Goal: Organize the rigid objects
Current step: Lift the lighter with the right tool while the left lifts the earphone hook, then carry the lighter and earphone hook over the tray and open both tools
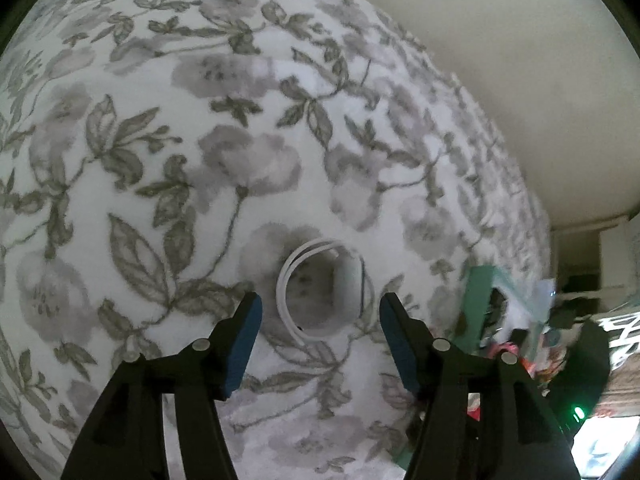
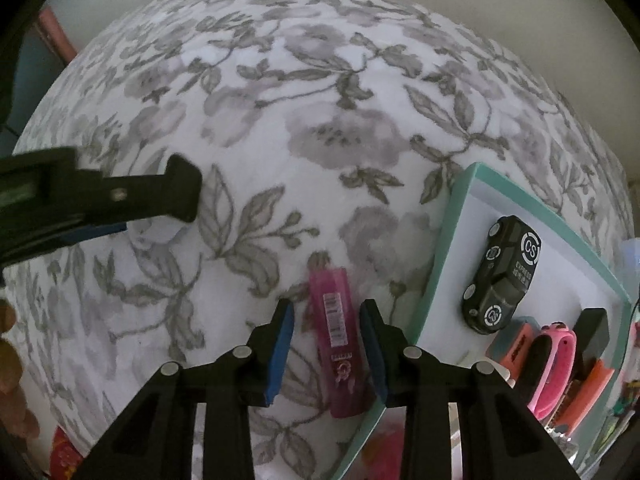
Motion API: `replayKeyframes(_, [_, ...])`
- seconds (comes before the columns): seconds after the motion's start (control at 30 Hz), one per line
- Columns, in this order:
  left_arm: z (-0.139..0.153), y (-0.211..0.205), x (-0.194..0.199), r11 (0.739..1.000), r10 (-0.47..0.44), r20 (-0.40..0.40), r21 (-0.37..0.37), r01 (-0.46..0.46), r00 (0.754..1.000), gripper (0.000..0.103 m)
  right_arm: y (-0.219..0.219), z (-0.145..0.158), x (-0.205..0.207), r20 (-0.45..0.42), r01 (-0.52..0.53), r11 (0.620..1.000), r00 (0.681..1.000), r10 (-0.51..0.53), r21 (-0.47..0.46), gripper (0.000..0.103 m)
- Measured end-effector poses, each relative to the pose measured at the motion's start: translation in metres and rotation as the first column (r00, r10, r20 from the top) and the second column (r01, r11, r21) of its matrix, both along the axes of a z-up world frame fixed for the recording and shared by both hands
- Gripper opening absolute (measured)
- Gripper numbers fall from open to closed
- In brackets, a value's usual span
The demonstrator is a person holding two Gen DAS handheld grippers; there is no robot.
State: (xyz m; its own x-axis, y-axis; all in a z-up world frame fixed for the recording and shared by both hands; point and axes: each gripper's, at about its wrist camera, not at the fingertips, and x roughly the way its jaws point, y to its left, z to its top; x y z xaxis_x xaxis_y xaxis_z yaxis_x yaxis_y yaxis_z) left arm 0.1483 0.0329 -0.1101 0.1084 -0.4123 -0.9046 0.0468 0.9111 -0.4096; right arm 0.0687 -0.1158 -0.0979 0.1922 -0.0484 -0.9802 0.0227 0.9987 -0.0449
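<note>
Directly between the spread right claw (image 2: 326, 346) fingers, the pink case (image 2: 340, 340); left claw (image 1: 320, 332) spread too.

Floral bedspread (image 2: 320, 128) lies bare across the upper and centre-left of the right wrist view, wide free room there, only the left gripper (image 2: 160, 216) reaching in from the left edge over the cloth. Lower centre a pink tube (image 2: 338, 340) lies between the spread fingers of the right gripper (image 2: 326, 344), and just right of it the teal-rimmed tray (image 2: 448, 240) blocks the right side, holding a dark toy car (image 2: 504, 276) and packed items at lower right. In the left wrist view a white ring (image 1: 320, 288) lies on the cloth ahead of the gaping left gripper (image 1: 320, 320); clutter crowds the lower right edge.
</note>
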Motion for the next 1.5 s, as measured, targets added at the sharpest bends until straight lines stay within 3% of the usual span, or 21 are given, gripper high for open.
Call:
replayKeyframes(0.17, [-0.007,-0.009,0.001,0.999,-0.017,0.009,0.037,0.017,1.000,0.062,0.003,0.005,-0.012,0.014,0.003,1.000,1.000,-0.003,0.002,0.022])
replayKeyframes(0.2, [-0.007,-0.010,0.000,0.999,-0.019,0.014,0.041,0.018,1.000,0.062,0.004,0.004,-0.013,0.018,0.006,1.000,1.000,-0.006,0.001,0.022])
replayKeyframes(0.27, [-0.007,-0.012,0.000,0.999,-0.024,0.020,0.044,0.024,1.000,0.050,0.003,0.003,-0.020,0.027,0.017,1.000,1.000,-0.017,0.007,0.021])
replayKeyframes(0.3, [-0.006,-0.013,-0.001,0.998,-0.031,0.026,0.051,0.030,0.999,0.049,0.003,0.002,-0.024,0.033,0.025,1.000,0.999,-0.026,0.018,0.021])
replayKeyframes(0.5, [0.006,-0.012,-0.010,0.999,-0.025,0.055,0.045,0.023,0.998,0.049,-0.003,0.027,-0.047,0.102,0.049,0.996,0.993,-0.056,0.077,0.021])
replayKeyframes(0.73, [0.045,-0.016,-0.028,0.998,-0.029,0.151,0.052,0.021,0.988,0.049,-0.019,0.075,-0.078,0.208,0.079,0.987,0.972,-0.108,0.143,0.021])
replayKeyframes(0.87, [0.072,-0.025,-0.044,0.994,-0.064,0.237,0.100,0.041,0.969,0.049,-0.032,0.098,-0.084,0.251,0.111,0.980,0.956,-0.151,0.167,0.021])
replayKeyframes(1.07, [0.099,-0.054,-0.081,0.983,-0.164,0.328,0.137,0.125,0.930,0.049,-0.074,0.106,-0.104,0.288,0.218,0.967,0.925,-0.248,0.134,0.021])
replayKeyframes(1.17, [0.099,-0.076,-0.097,0.972,-0.228,0.330,0.137,0.192,0.916,0.049,-0.098,0.102,-0.118,0.278,0.295,0.951,0.909,-0.310,0.096,0.021])
replayKeyframes(1.33, [0.093,-0.115,-0.126,0.938,-0.346,0.300,0.106,0.329,0.889,0.049,-0.139,0.087,-0.135,0.233,0.401,0.908,0.877,-0.419,0.123,0.021])
replayKeyframes(1.5, [0.092,-0.147,-0.149,0.900,-0.435,0.314,0.133,0.415,0.844,0.049,-0.170,0.078,-0.149,0.213,0.481,0.866,0.840,-0.499,0.136,0.021])
